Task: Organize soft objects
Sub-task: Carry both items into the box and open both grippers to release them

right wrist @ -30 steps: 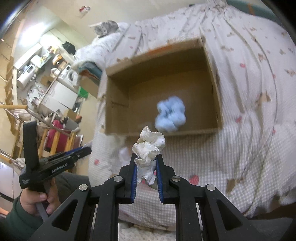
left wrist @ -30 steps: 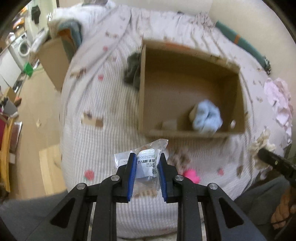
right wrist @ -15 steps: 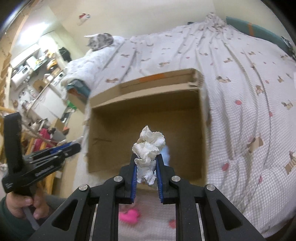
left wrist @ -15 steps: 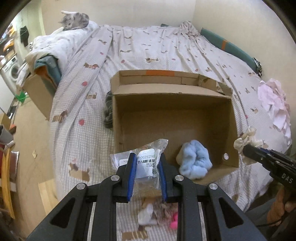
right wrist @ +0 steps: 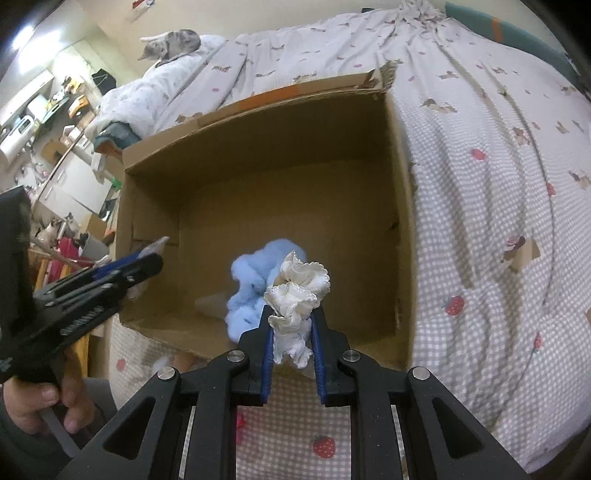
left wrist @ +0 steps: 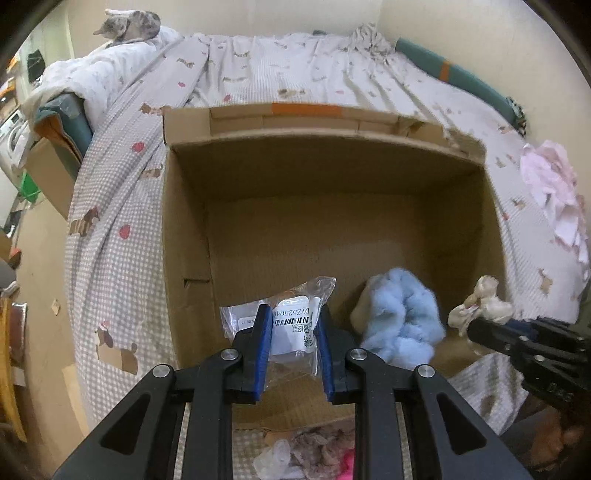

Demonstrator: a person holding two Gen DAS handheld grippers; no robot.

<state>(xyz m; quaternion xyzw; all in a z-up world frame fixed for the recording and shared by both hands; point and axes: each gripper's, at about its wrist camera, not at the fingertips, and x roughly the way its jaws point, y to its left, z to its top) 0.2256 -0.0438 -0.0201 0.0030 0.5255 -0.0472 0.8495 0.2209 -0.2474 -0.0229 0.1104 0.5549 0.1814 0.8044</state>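
Observation:
An open cardboard box [left wrist: 332, 173] [right wrist: 258, 155] lies on the bed. A fluffy light-blue item [left wrist: 402, 325] [right wrist: 255, 284] rests on its floor by the near wall. My left gripper [left wrist: 291, 328] is shut on a clear plastic bag with a barcode label [left wrist: 295, 321], held over the box's near edge. My right gripper [right wrist: 291, 325] is shut on a white frilly cloth [right wrist: 295, 295], also over the near edge. The right gripper shows in the left wrist view [left wrist: 476, 325]; the left gripper shows in the right wrist view [right wrist: 147, 262].
The bed has a checked cover with prints [right wrist: 480, 184]. A pink item and brownish soft bits [left wrist: 325, 450] lie in front of the box. Pink cloth [left wrist: 554, 192] lies at the right. A cat [left wrist: 129, 26] sits far back. Another carton [left wrist: 55, 166] stands beside the bed's left side.
Both grippers have moved forward with their loads, from in front of the box to over its near edge. The box looms larger. Grips are unchanged.

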